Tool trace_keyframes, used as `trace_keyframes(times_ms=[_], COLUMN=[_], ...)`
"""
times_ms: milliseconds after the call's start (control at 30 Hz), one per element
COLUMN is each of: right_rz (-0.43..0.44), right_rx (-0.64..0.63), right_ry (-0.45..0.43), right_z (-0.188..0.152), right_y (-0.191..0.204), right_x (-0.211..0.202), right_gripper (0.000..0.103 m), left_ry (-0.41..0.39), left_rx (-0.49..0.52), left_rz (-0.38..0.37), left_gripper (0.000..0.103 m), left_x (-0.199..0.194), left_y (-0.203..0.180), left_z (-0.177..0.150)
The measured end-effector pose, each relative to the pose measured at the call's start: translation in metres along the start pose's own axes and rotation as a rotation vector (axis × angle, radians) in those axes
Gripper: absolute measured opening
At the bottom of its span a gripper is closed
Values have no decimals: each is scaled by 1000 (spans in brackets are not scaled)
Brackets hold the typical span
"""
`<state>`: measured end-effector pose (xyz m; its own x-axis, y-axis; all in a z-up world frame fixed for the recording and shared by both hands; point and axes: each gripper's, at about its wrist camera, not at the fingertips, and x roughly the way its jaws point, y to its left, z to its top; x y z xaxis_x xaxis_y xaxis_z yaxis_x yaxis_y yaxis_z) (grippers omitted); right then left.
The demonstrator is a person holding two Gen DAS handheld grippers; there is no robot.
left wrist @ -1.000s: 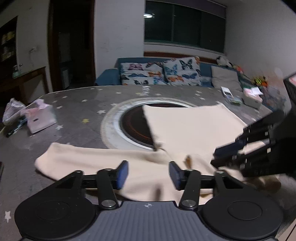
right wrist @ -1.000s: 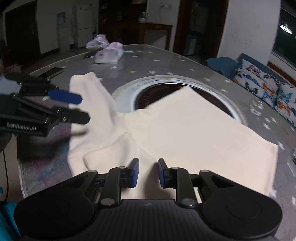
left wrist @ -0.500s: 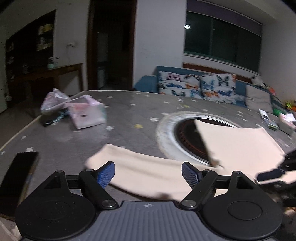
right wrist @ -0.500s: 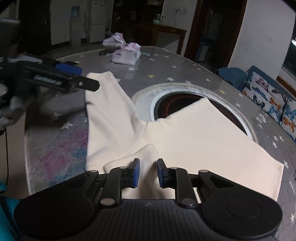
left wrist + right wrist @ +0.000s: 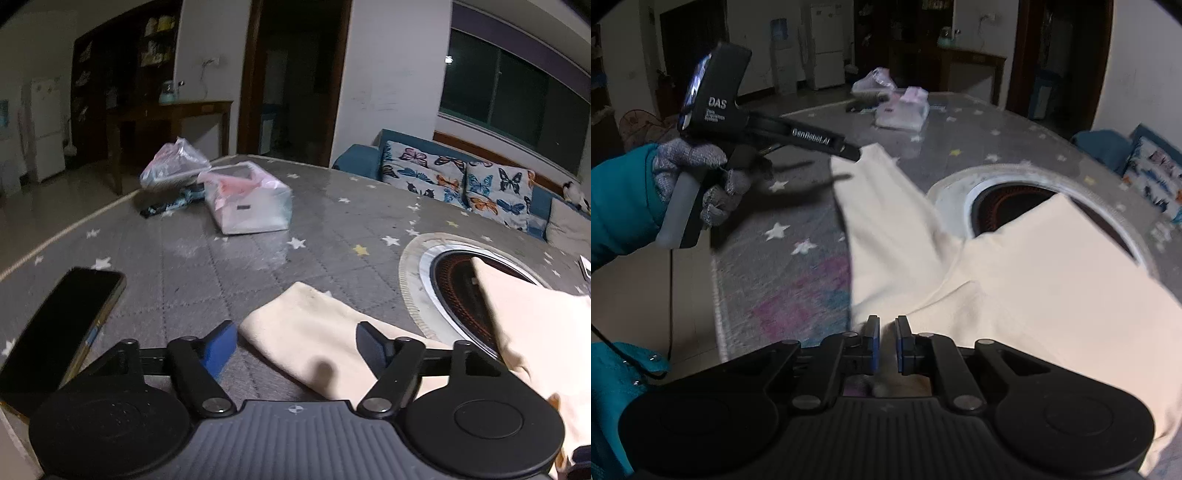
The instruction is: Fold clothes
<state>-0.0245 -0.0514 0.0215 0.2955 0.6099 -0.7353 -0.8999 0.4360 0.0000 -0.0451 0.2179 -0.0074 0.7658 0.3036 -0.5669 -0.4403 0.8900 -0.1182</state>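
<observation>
Cream garment point(image 5: 317, 339) between open left gripper point(image 5: 295, 343)

The left wrist view is looking forward along the left tool point(image 5: 295, 345), low and close over the tabletop point(image 5: 258, 266), facing a doorway and sofa. The right wrist view is sitting just behind the right tool point(image 5: 886, 341), facing leftward. Both are sharing the cream garment point(image 5: 317, 343) point(image 5: 1015, 280), the round inset point(image 5: 1015, 199) and the tissue pack point(image 5: 251, 206).

Cream garment point(image 5: 1034, 280) runs off frame's right edge.
</observation>
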Motion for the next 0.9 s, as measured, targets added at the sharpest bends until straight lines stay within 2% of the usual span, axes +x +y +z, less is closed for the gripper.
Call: trace_keyframes(times_ms=[233,300,400,467,533,600,800,900], right_rz=[-53,-62,-74,-81,-90,-103,-158,-187], right_rx=[29,29,34,40,49,63,123,169], right_ry=[-4,-7,-14,-21,-30,-44,-77,-88], right_z=[-3,-3,-4,-5,-6,-7,-17,-27], right_y=[-11,-11,-12,-13,-15,-19,-34,-45], right_x=[-8,-10,-15,-18,-22,-28,-47,-57], right_gripper=[10,10,10,11,10,11,11,11], left_ry=[29,25,14,15,17,5,-68,-95], left_rx=[-46,-64,-78,-104,-139,-158,-105,-52], left_rz=[28,40,52,45,25,-20,-237,-367], left_gripper=[62,56,37,17,10,7,6,6], left_x=[16,20,22,23,21,14,-31,-55], left_y=[8,12,15,19,22,19,-30,-67], left_z=[0,-1,0,1,3,7,23,28])
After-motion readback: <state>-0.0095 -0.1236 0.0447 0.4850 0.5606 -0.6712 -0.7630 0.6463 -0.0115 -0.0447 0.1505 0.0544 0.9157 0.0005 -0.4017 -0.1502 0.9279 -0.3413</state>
